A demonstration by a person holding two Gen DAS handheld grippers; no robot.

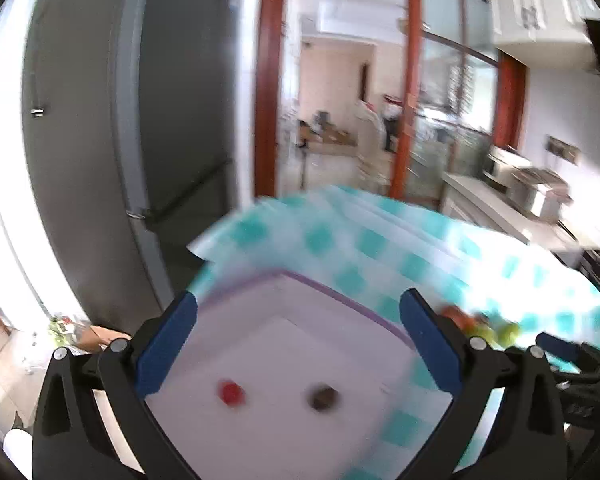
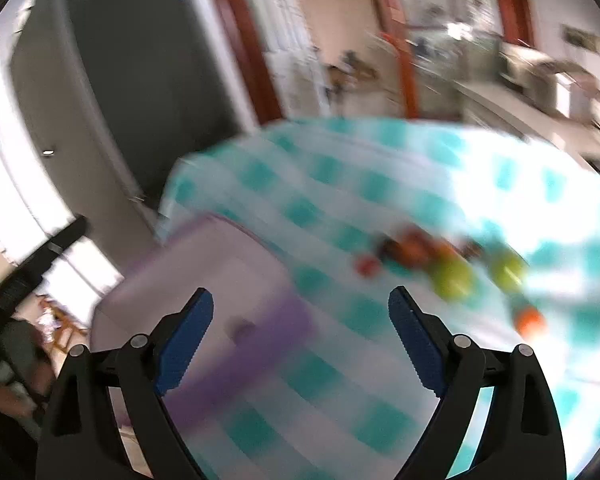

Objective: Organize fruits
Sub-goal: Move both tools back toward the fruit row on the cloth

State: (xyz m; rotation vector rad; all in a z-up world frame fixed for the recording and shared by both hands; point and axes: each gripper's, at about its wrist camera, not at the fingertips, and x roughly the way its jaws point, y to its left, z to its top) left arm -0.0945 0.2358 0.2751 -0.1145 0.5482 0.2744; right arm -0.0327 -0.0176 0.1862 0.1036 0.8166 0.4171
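Both your grippers are empty with their jaws standing wide apart. The left gripper (image 1: pixel 298 340) hangs over the white tray (image 1: pixel 260 344) with the purple rim, and between its blue fingers (image 1: pixel 168 344) you look straight down at two pieces already lying in the tray: a small red fruit (image 1: pixel 231 393) and a small dark fruit (image 1: pixel 323 397), set a little apart from each other. Neither is touched by the pads.

The fruits waiting to be sorted lie in a loose pile (image 2: pixel 440 256) on the checked tablecloth (image 2: pixel 340 184). From your right gripper (image 2: pixel 301 342) the pile sits ahead and off to the right, well beyond the fingertips: two green fruits (image 2: pixel 454 278), something orange-brown behind them, a small red one at the near left edge and an orange one (image 2: pixel 531 320) off on its own, nearest the right finger. From the left gripper the same pile shows only as a blur past its right finger, farther off.

So the right hand is the nearer one to the pile, and the tray lies to its left and below. The pictures are smeared, so exact shapes are hard to read; the fruits look roundish, with no long axis to line up with. The next reach, I judge, should swing the right gripper forward and right.
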